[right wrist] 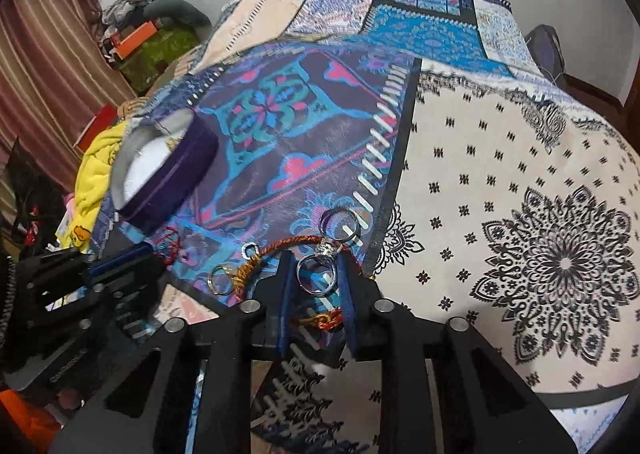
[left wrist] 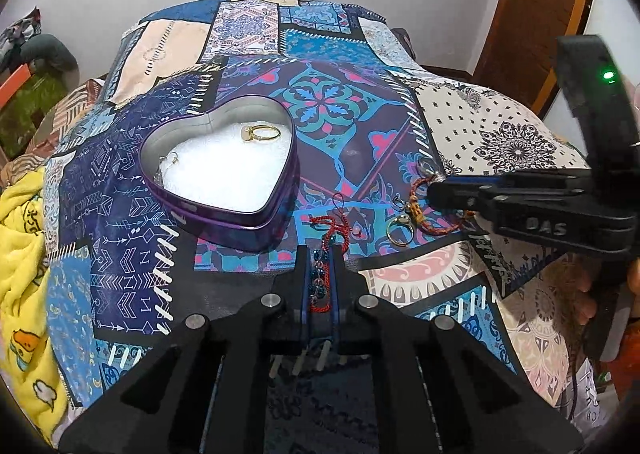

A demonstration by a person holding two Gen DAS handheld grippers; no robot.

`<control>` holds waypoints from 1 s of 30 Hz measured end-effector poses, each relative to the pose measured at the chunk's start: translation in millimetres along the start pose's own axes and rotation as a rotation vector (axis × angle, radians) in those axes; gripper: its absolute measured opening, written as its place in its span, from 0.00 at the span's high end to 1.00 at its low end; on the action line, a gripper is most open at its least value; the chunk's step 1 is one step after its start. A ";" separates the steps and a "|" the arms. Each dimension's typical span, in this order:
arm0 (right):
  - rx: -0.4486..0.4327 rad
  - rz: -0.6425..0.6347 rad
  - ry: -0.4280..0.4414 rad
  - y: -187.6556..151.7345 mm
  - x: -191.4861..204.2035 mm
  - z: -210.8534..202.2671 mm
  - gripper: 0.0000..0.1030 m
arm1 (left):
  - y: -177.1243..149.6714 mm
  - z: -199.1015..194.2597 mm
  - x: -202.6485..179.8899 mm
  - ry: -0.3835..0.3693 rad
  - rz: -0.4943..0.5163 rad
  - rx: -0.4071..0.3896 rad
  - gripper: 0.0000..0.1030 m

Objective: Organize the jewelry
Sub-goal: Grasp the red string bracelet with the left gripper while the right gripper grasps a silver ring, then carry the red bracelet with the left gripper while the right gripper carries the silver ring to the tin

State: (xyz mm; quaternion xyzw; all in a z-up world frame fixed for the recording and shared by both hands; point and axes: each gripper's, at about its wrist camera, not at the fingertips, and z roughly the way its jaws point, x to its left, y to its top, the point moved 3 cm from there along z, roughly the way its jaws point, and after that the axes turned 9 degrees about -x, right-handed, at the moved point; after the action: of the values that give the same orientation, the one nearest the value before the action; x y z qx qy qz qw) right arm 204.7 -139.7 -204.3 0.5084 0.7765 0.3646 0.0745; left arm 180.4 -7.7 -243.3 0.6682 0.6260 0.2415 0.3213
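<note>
The left gripper [left wrist: 320,254] is closed on a red cord [left wrist: 325,238] with blue-green beads [left wrist: 317,281] strung beside it; the cord runs back between the pads and curls out ahead of the tips on the quilt [left wrist: 348,105]. Just beyond it to the left sits the heart tin [left wrist: 256,213], lid off, white lining inside, with a gold ring [left wrist: 262,132] near its far lobe and a thin earring [left wrist: 170,161] by its left wall. To the gripper's right a second gold ring [left wrist: 398,230] lies beside an orange braid [left wrist: 416,209].

The right gripper [right wrist: 314,272] has a silver ring [right wrist: 316,278] between its pads, which stand just beside it; whether they press on it I cannot tell. No earlier view is at hand. A second silver ring [right wrist: 339,223] lies just past the tips. The orange braid curves left from there, touching a small ring [right wrist: 221,280].
</note>
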 end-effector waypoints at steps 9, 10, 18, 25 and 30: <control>-0.030 -0.021 -0.019 2.6 5.6 -4.6 0.82 | 4.5 -11.1 -0.3 -0.012 -0.013 -0.029 0.93; -0.039 -0.018 -0.017 4.2 6.5 -7.5 0.82 | 6.0 -14.1 -0.1 -0.014 -0.014 -0.036 0.93; -0.123 -0.023 0.001 18.9 14.0 -42.9 0.82 | 25.7 -47.8 4.0 -0.017 -0.037 -0.120 0.93; -0.194 -0.038 0.012 30.8 26.9 -66.1 0.82 | 42.2 -78.2 10.4 0.002 -0.047 -0.197 0.93; -0.245 -0.058 0.026 43.5 40.6 -75.4 0.82 | 55.3 -98.7 18.0 0.018 -0.054 -0.256 0.93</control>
State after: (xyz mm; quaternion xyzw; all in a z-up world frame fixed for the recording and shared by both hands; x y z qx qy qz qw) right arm 180.7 -133.0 -111.5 0.4682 0.7414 0.4610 0.1363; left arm 148.4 22.1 -137.5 0.6025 0.6108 0.3164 0.4046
